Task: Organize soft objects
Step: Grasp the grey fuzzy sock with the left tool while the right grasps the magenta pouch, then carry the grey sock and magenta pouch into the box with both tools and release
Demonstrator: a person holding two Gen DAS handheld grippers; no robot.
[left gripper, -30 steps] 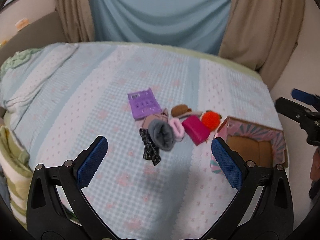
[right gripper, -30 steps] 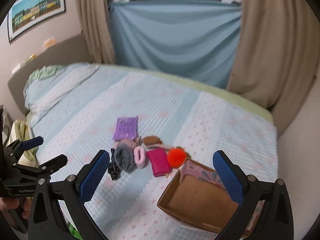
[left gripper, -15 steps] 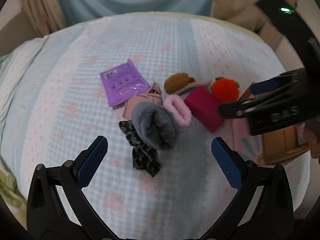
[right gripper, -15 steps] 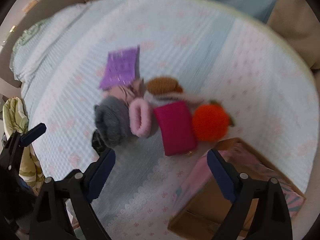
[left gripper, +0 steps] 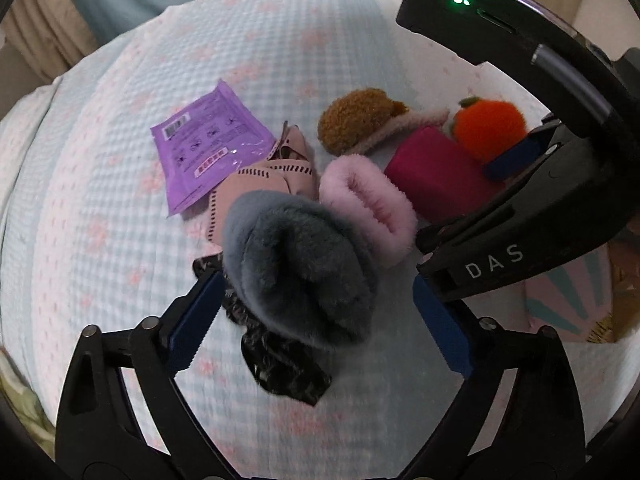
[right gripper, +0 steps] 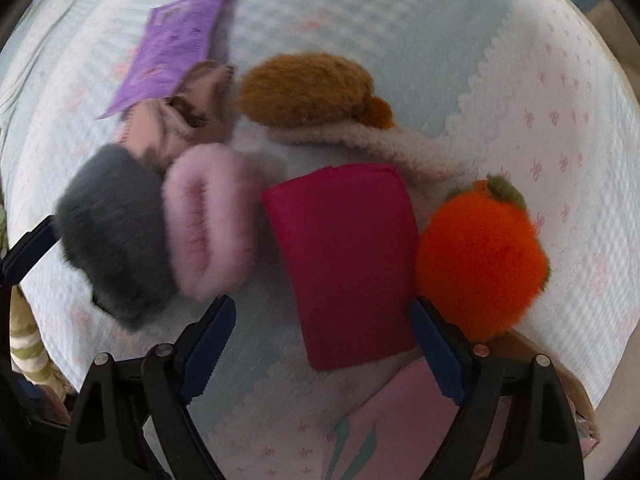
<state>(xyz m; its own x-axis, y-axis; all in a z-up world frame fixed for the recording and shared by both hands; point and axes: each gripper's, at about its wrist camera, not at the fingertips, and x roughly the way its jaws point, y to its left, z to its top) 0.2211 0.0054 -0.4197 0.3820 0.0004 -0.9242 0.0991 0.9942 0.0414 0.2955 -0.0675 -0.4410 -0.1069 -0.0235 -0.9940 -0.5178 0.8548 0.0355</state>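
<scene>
A pile of soft things lies on the bed. My left gripper (left gripper: 318, 324) is open, its jaws on either side of a grey furry roll (left gripper: 300, 268) that lies over a black patterned scrunchie (left gripper: 280, 360). My right gripper (right gripper: 324, 346) is open, straddling the near end of a magenta pouch (right gripper: 344, 260); it also shows in the left wrist view (left gripper: 516, 196). Beside the pouch are a pink furry scrunchie (right gripper: 208, 224), an orange plush fruit (right gripper: 480, 264), a brown plush with a pink band (right gripper: 308, 92), a pink pouch (right gripper: 168, 128) and a purple packet (right gripper: 176, 40).
A cardboard box with pink patterned flaps (left gripper: 568, 304) stands at the right of the pile, its flap under my right gripper (right gripper: 400, 412). The bed cover (left gripper: 100, 220) is light blue with pink flowers. Curtains hang beyond the bed.
Both grippers have come down close over the pile. The left is now around the grey roll, the right around the magenta pouch. Both stay open.
</scene>
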